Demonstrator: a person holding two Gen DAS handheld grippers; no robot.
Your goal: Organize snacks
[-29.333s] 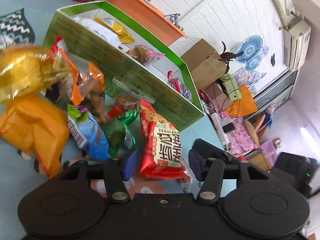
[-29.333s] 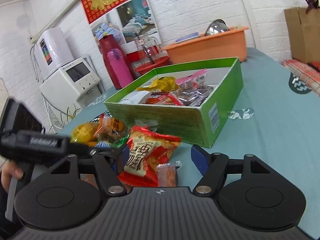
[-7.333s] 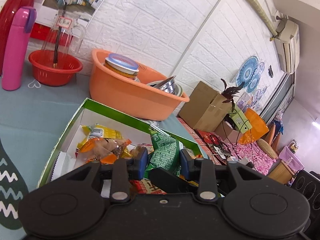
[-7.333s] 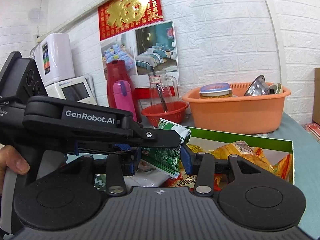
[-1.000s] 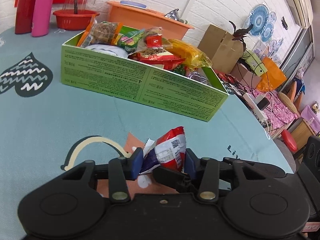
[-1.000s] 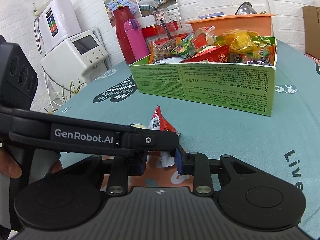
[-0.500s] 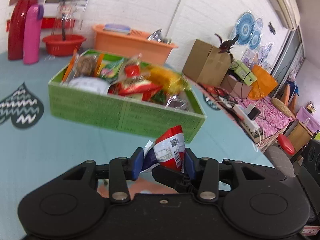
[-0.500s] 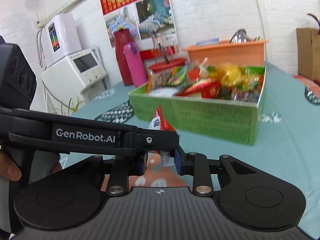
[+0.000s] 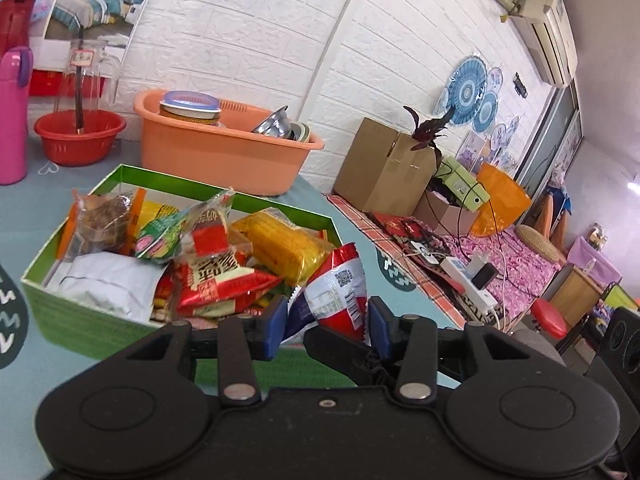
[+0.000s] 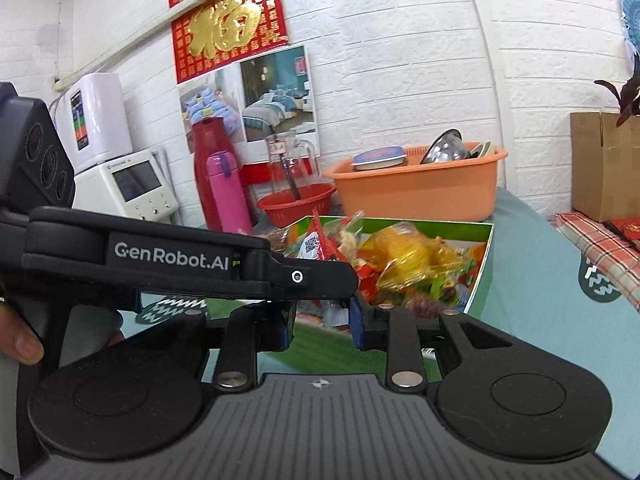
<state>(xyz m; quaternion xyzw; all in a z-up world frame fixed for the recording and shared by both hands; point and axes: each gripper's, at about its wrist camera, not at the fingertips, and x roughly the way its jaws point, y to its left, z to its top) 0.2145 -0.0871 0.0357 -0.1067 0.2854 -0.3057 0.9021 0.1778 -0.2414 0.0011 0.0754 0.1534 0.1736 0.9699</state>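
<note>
Here, at the far left of the left wrist view, a pink bottle (image 9: 11, 116) stands on the blue-green table (image 9: 28, 200), with a red bowl (image 9: 79, 137) just beside it holding a glass jug (image 9: 86, 80). Next along sits an orange tub (image 9: 224, 148) with a lidded tin and steel dishes in it, close behind the green box (image 9: 80, 320). The box is piled with snack packets: a brown one (image 9: 102, 220) at the back left, a white one (image 9: 108, 284) at the front, red ones in the middle and a yellow packet (image 9: 288, 244) towards the right.

Nearest the lens, the left gripper (image 9: 328, 320) has its blue pads pressed on both sides of a red and white snack packet (image 9: 336, 288), which stands upright and is held up at the near right corner of the box. The jaws are set fairly wide, at the packet's own width. The other gripper's black finger crosses under the packet from the right.

In the right wrist view, a hand (image 10: 16, 340) at the left edge holds the left gripper's handle, whose arm crosses the frame. The right gripper (image 10: 322, 322) is narrowly set, its pads closed on the packet's clear bottom edge (image 10: 332, 314). To the right stands a cardboard box (image 10: 604, 164).
</note>
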